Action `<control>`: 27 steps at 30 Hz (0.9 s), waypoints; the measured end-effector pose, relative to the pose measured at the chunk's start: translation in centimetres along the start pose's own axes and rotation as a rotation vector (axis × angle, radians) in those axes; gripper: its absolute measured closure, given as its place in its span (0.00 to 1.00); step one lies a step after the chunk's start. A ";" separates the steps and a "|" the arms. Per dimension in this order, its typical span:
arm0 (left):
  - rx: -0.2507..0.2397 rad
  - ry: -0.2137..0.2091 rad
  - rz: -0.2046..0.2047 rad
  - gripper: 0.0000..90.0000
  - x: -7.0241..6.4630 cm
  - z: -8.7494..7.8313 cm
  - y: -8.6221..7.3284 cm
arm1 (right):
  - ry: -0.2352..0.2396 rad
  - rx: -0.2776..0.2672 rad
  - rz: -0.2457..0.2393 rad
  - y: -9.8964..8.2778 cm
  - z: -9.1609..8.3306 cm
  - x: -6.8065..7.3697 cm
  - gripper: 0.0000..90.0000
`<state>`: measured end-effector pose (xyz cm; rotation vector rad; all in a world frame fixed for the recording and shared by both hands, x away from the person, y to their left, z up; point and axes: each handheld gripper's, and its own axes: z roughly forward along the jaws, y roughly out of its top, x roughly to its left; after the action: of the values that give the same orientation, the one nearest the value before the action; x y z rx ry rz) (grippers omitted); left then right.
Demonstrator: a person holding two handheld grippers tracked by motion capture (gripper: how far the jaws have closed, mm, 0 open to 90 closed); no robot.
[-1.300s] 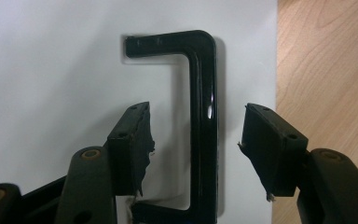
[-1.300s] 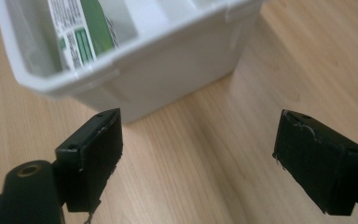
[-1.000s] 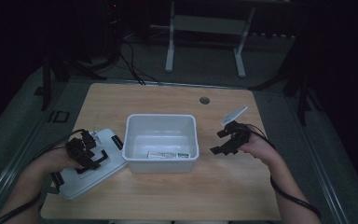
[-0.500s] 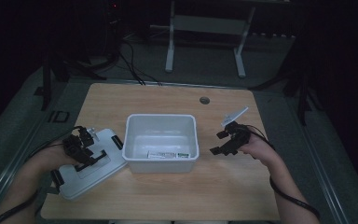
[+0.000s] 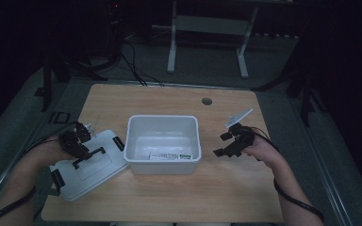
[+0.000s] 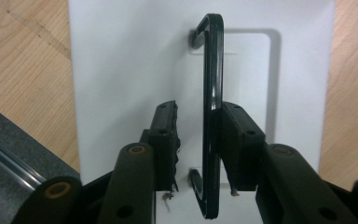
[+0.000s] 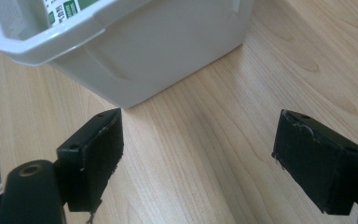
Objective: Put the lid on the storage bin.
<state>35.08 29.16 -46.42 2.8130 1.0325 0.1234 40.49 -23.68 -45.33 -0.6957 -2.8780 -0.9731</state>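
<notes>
Right now my left tongs [image 5: 82, 143] hover over the flat white plastic lid [image 5: 87, 167] that lies at the near left of the pale wooden bench [image 5: 169, 99], tilted askew beside the open white rectangular plastic tub [image 5: 162, 143]. In the left gripper view the lid's thin black carrying handle [image 6: 213, 93] stands up on edge between my jaws: one pad lies against its side, while the other pad stands a little off it, so a narrow gap still shows there. The jaws have just been closing around that handle, but they are not clamped on it yet. The lid's black latches show at its corners in the high view, one of them close by the tub's wall. My right tongs [image 5: 231, 141] hang over bare wood just to the right of the tub, jaws spread wide with nothing between them; in the right gripper view the tub's rim and outer wall [image 7: 135, 51] sit ahead of the pads, apart from them. A printed label lies on the tub's floor [image 5: 169, 155].
</notes>
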 end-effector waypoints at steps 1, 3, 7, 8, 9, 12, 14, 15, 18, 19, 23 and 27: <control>0.002 -0.005 0.002 0.78 0.0 0.1 0.1 | 0.000 0.000 0.002 -0.1 0.0 0.0 0.17; 0.019 -0.032 -0.004 0.80 0.2 0.4 0.2 | 0.001 0.000 0.004 -0.3 0.2 -0.1 0.17; 0.038 -0.038 0.002 0.82 0.5 0.8 0.5 | -0.006 0.003 -0.008 -1.0 0.5 -0.2 0.17; 0.037 -0.042 -0.001 0.85 0.6 0.9 0.6 | -0.005 0.001 -0.010 -1.2 0.6 -0.2 0.17; 0.036 -0.041 0.000 0.87 0.7 0.9 0.6 | -0.006 0.002 -0.014 -1.4 0.7 -0.3 0.17; 0.036 -0.052 0.003 0.92 0.9 1.0 0.8 | -0.013 0.013 -0.014 -2.1 1.1 -0.4 0.17; 0.033 -0.069 -0.007 0.92 1.1 1.0 0.7 | -0.015 0.011 -0.008 -2.4 1.2 -0.6 0.17; 0.033 -0.069 -0.007 0.93 1.1 1.0 0.7 | -0.015 0.011 -0.008 -2.4 1.2 -0.6 0.17; 0.025 -0.085 -0.001 0.93 1.3 0.9 0.6 | -0.012 -0.001 -0.002 -3.0 1.2 -0.8 0.17; 0.034 -0.097 -0.003 0.93 1.2 0.8 0.5 | -0.013 -0.002 -0.003 -3.1 1.2 -0.8 0.17; 0.054 -0.098 0.018 0.93 1.1 0.3 0.4 | -0.013 -0.016 0.004 -3.3 1.1 -0.9 0.17; 0.030 -0.087 0.014 0.93 1.1 -1.2 -0.3 | -0.029 -0.022 0.010 -3.7 1.1 -0.9 0.17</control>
<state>35.61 30.20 -45.23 2.8251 1.0040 -0.0127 39.93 -25.99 -48.50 -0.7314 -2.8895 -1.0034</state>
